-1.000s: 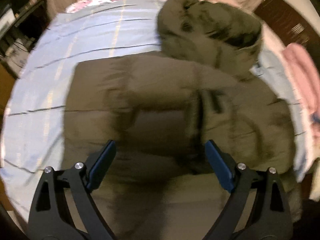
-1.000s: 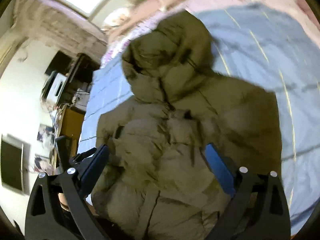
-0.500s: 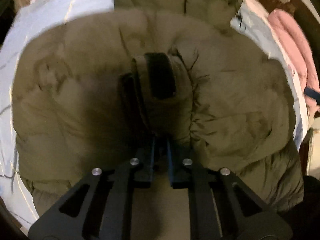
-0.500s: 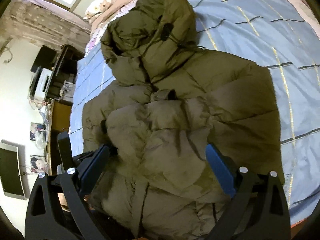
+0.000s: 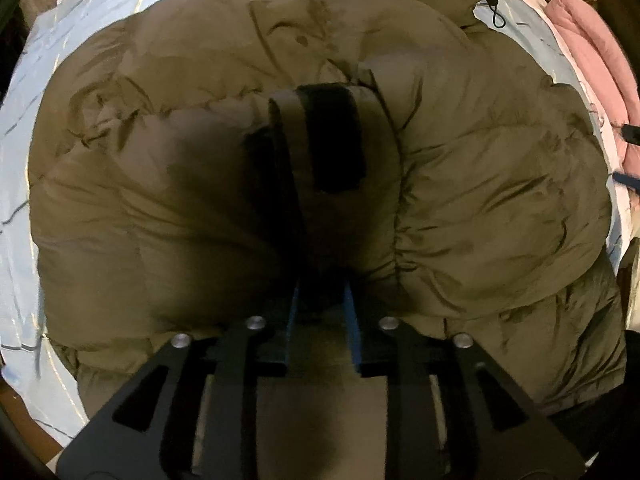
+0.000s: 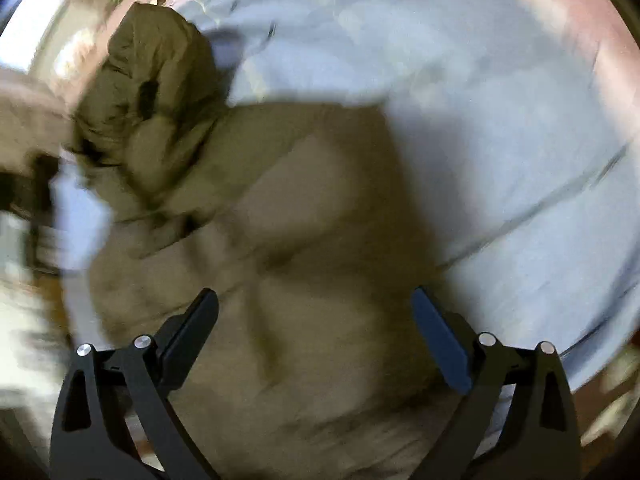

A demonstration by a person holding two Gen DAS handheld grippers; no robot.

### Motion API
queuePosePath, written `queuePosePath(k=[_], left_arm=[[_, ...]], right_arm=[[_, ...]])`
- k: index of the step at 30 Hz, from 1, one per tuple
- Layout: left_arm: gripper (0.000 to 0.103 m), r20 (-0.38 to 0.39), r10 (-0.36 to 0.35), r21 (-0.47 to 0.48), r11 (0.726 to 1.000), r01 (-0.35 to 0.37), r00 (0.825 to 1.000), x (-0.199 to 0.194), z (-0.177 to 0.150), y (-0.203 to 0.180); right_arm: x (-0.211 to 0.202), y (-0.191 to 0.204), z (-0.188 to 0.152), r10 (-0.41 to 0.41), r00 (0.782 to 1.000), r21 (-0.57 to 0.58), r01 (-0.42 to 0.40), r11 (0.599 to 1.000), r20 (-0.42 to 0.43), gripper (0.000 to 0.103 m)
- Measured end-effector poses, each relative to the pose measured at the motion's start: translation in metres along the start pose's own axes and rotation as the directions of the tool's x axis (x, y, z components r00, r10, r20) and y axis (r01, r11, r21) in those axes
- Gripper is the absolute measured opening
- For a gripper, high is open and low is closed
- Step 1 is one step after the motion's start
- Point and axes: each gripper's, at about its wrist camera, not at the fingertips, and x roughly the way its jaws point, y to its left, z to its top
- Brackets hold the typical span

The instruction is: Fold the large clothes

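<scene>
Since the earlier frames the left gripper (image 5: 320,312) had dropped from an open hover onto the olive puffer jacket (image 5: 460,200) and pinched in; its jaws were now easing apart a little, narrow, with a fold of the sleeve cuff (image 5: 320,216) between the blue pads and apparently pressed. The black cuff strap (image 5: 334,136) lay just ahead of the fingertips. The right gripper (image 6: 316,332) had swung lower over the jacket body, jaws wide and empty, its view smeared by motion.

The step in hand looked like taking hold of the sleeve laid across the chest, early in the fold. The next move probably called for a firm bite on the slippery padded cloth before lifting, with the right gripper taking a second hold near the hem beneath it.

The jacket lay on a blue bedsheet (image 5: 24,184). Bare sheet stretched to the right gripper's right, giving room. The hood (image 6: 156,80) lay far ahead. A pink quilt (image 5: 600,64) crowded the left gripper's right side.
</scene>
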Motion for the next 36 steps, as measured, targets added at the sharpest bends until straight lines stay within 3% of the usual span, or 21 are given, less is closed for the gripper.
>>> queuePosePath(k=[3, 6, 7, 9, 10, 13, 16, 18, 22, 25, 28, 31, 33, 36], left_arm=[[0.024, -0.002, -0.007, -0.010, 1.000, 0.007, 1.000, 0.001, 0.002, 0.000], [0.025, -0.002, -0.006, -0.017, 1.000, 0.006, 1.000, 0.000, 0.001, 0.004], [0.026, 0.001, -0.006, -0.019, 1.000, 0.006, 1.000, 0.000, 0.001, 0.004], [0.033, 0.007, -0.011, -0.025, 1.000, 0.011, 1.000, 0.000, 0.005, 0.002], [0.036, 0.009, -0.017, -0.026, 1.000, 0.017, 1.000, 0.000, 0.005, 0.003], [0.045, 0.016, -0.028, -0.030, 0.999, 0.029, 0.999, -0.001, 0.008, 0.002], [0.053, 0.036, -0.040, -0.031, 0.999, 0.041, 0.999, -0.004, 0.010, 0.002], [0.055, 0.062, -0.035, -0.025, 0.999, 0.037, 0.997, -0.008, 0.012, -0.001], [0.054, 0.096, -0.006, -0.035, 0.999, 0.009, 0.995, -0.014, 0.014, 0.005], [0.053, 0.106, -0.024, -0.074, 0.997, 0.032, 0.994, -0.018, 0.015, 0.014], [0.053, 0.135, -0.023, -0.092, 0.995, 0.035, 0.991, -0.029, 0.012, 0.021], [0.056, 0.177, 0.052, -0.084, 0.996, -0.038, 0.983, -0.038, 0.014, 0.018], [0.058, 0.190, 0.093, -0.100, 0.992, -0.075, 0.977, -0.042, 0.013, 0.020], [0.060, 0.201, 0.090, -0.131, 0.989, -0.064, 0.976, -0.049, 0.011, 0.030]], right_arm=[[0.029, 0.013, -0.019, 0.066, 0.988, -0.046, -0.073, 0.996, -0.143, 0.097], [0.051, 0.024, -0.025, 0.052, 0.986, -0.110, -0.070, 0.991, -0.158, 0.097], [0.059, 0.025, -0.023, -0.018, 0.990, -0.135, -0.001, 0.991, -0.139, 0.097], [0.068, 0.023, -0.010, -0.154, 0.988, -0.147, 0.149, 0.978, -0.022, 0.097], [0.073, 0.025, -0.003, -0.181, 0.983, -0.153, 0.181, 0.971, 0.014, 0.097], [0.081, 0.039, 0.017, -0.207, 0.971, -0.199, 0.228, 0.953, 0.117, 0.097], [0.080, 0.055, 0.033, -0.186, 0.941, -0.251, 0.259, 0.933, 0.282, 0.097], [0.083, 0.057, 0.039, -0.183, 0.934, -0.264, 0.269, 0.926, 0.308, 0.098], [0.085, 0.060, 0.034, -0.255, 0.949, -0.244, 0.296, 0.923, 0.185, 0.098], [0.070, 0.080, 0.009, -0.271, 0.944, -0.296, 0.317, 0.901, 0.186, 0.098], [0.058, 0.103, -0.029, -0.266, 0.948, -0.424, 0.317, 0.848, 0.175, 0.098], [0.078, 0.126, -0.062, -0.238, 0.971, -0.567, 0.216, 0.795, 0.035, 0.098], [0.101, 0.135, -0.079, -0.274, 0.962, -0.636, 0.207, 0.744, -0.008, 0.098], [0.130, 0.137, -0.080, -0.336, 0.940, -0.660, 0.287, 0.694, 0.055, 0.098]])
